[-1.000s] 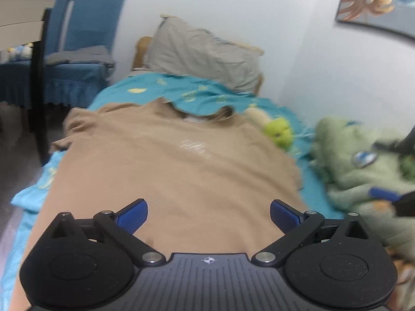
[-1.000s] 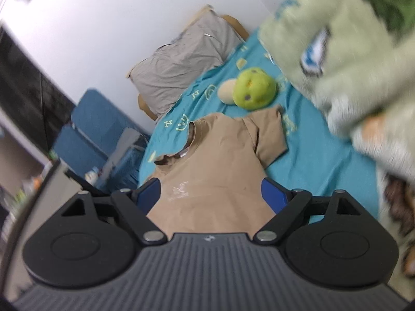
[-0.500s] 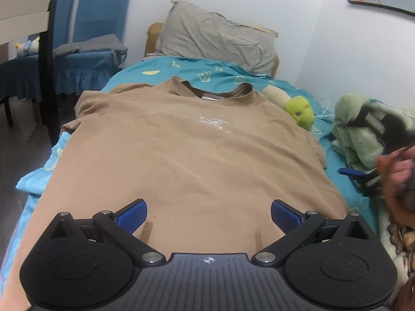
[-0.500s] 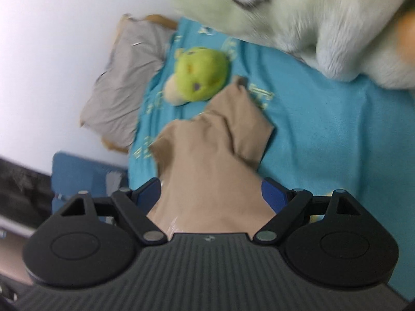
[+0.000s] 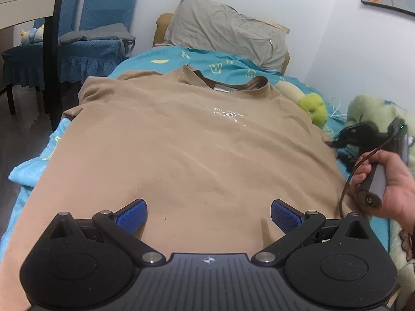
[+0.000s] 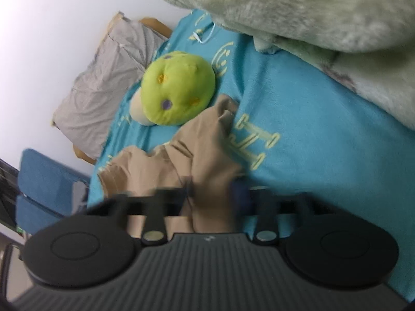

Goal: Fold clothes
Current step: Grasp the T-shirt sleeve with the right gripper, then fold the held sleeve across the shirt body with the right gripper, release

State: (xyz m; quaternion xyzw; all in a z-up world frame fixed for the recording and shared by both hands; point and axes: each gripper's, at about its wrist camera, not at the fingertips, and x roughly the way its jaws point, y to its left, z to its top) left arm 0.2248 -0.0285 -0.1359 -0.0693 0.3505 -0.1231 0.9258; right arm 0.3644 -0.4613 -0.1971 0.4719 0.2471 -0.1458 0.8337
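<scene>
The shirt (image 5: 186, 150) lies flat on the bed (image 5: 31, 165): light, limp, best pinched at sleeve or hem. Left claw (image 5: 208, 213) gapes empty; right claw (image 6: 211, 197), blurred, seems closing on the sleeve (image 6: 207, 140).

Large pale-yellow outlined letter "H" printed on teal bedsheet (image 6: 298, 129), just beside tan T-shirt (image 6: 207, 155) sleeve. Further pale letters along sheet's head edge near pillow (image 5: 228, 36), possibly "W"; not reliably legible. White chest print on T-shirt: unreadable. Neck label: too small to read.
</scene>
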